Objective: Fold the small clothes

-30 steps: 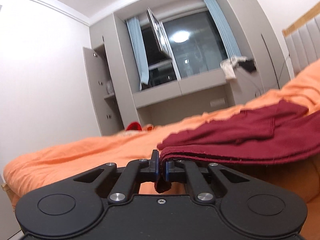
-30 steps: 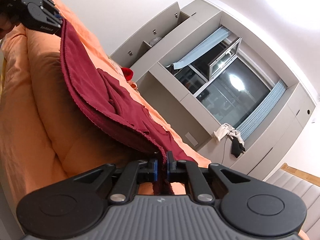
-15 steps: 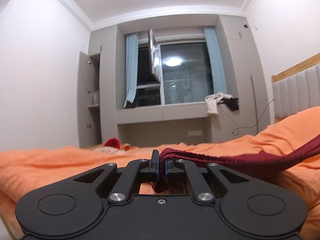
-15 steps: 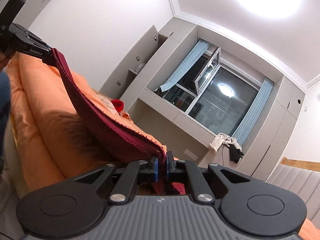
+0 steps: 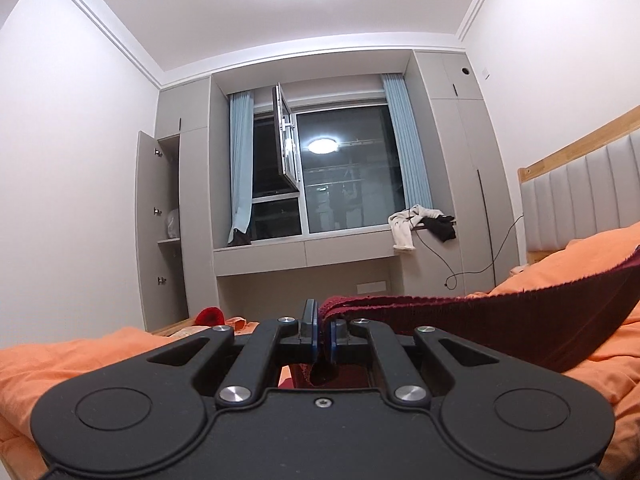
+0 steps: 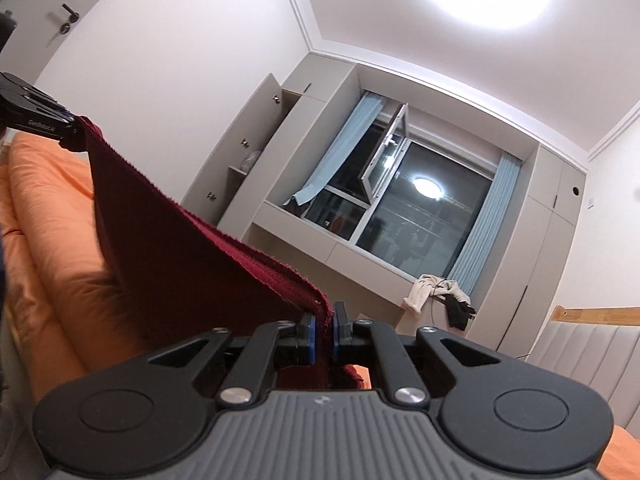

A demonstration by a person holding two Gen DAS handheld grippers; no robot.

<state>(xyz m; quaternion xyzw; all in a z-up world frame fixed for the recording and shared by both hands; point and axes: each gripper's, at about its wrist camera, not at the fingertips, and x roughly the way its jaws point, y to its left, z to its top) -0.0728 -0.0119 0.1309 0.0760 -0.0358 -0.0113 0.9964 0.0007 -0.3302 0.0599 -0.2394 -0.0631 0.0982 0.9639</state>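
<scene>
A dark red garment (image 5: 520, 324) hangs stretched between both grippers above the orange bed cover (image 5: 80, 360). My left gripper (image 5: 322, 326) is shut on one corner of it; the cloth runs off to the right edge of the left wrist view. In the right wrist view my right gripper (image 6: 323, 332) is shut on the opposite corner of the dark red garment (image 6: 180, 264). The cloth rises up and left to the left gripper (image 6: 66, 130) at the upper left, which pinches its far corner. The lower part of the garment is hidden behind the gripper bodies.
The orange bed cover (image 6: 48, 240) spreads below both grippers. A padded headboard (image 5: 580, 196) stands at the right. Beyond are a window (image 5: 340, 176), a sill with white and black clothes (image 5: 420, 220), an open grey cupboard (image 5: 160, 232) and a red item (image 5: 210, 316) at the bed's far edge.
Both grippers have risen with the garment's corners. The cloth has come off the bed cover and now hangs taut between them. The right view has rolled closer to upright.
</scene>
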